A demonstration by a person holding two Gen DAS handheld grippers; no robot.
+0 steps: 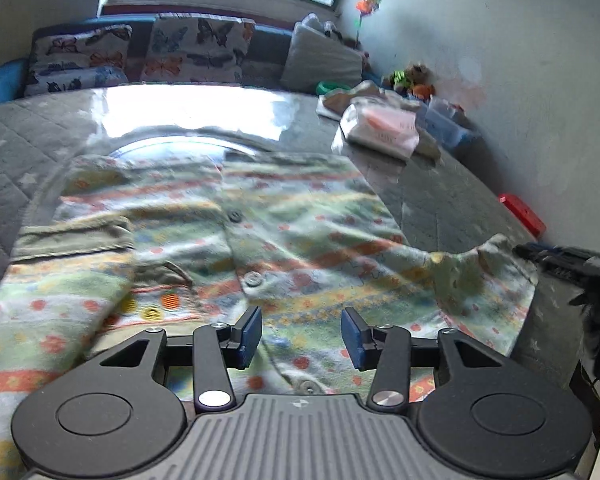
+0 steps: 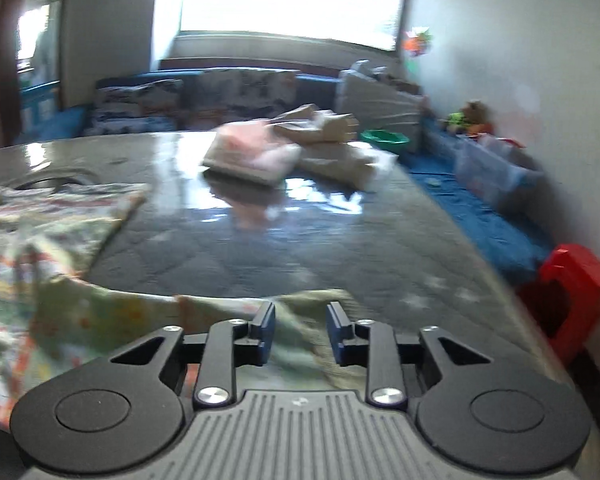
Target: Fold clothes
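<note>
A soft, fleecy child's shirt (image 1: 236,232) with pastel green, orange and white stripes and round grey buttons lies spread flat on a grey quilted table cover under glossy clear plastic (image 1: 188,116). The left gripper (image 1: 301,334) hovers over its lower front, blue pads parted, nothing between them. The right gripper (image 2: 301,328) stands with jaws apart over a rumpled sleeve edge (image 2: 260,304); the cloth lies beneath, not pinched.

The left wrist view alone shows the buttoned placket and the butterfly-print cushions (image 1: 196,48). The right wrist view, blurred, shows a folded pink-and-white garment pile (image 2: 256,152), a green bowl (image 2: 384,138) and a red plastic stool (image 2: 576,280).
</note>
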